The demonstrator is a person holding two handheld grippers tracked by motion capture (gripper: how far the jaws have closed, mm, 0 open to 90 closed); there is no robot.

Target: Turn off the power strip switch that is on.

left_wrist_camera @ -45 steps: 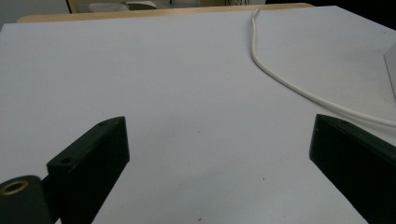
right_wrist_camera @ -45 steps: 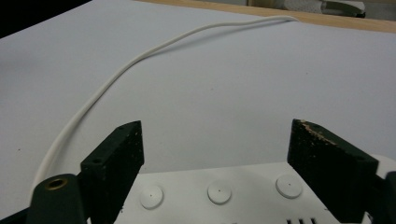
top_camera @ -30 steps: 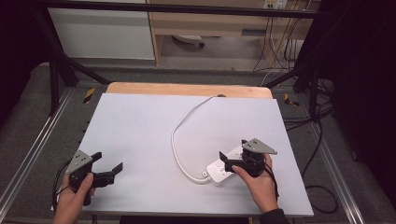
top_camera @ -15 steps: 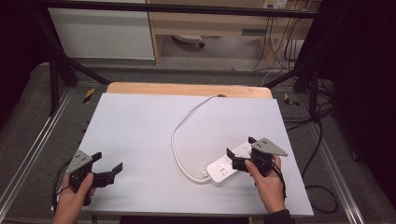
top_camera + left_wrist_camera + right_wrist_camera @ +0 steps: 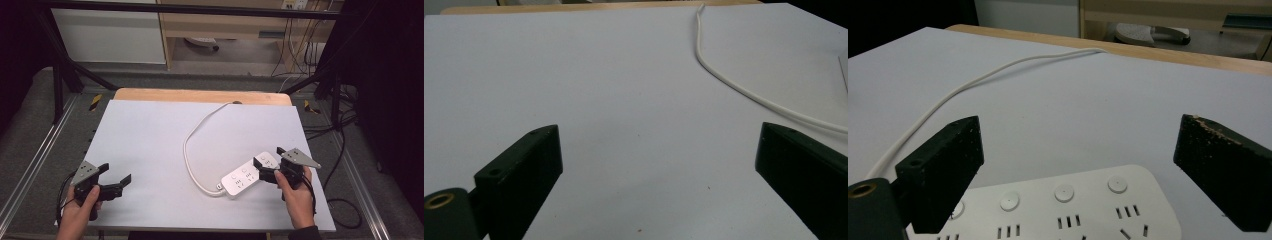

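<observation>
Right gripper point(image 5: 267, 165) | fingers apart over power strip point(image 5: 248, 173) | left gripper point(image 5: 116, 182) idle

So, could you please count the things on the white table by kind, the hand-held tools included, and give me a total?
Power strip, white, with its cord: 1
Hand-held tools, black: 2, the left tool and the right tool, both with jaws apart
Total: 3
</observation>
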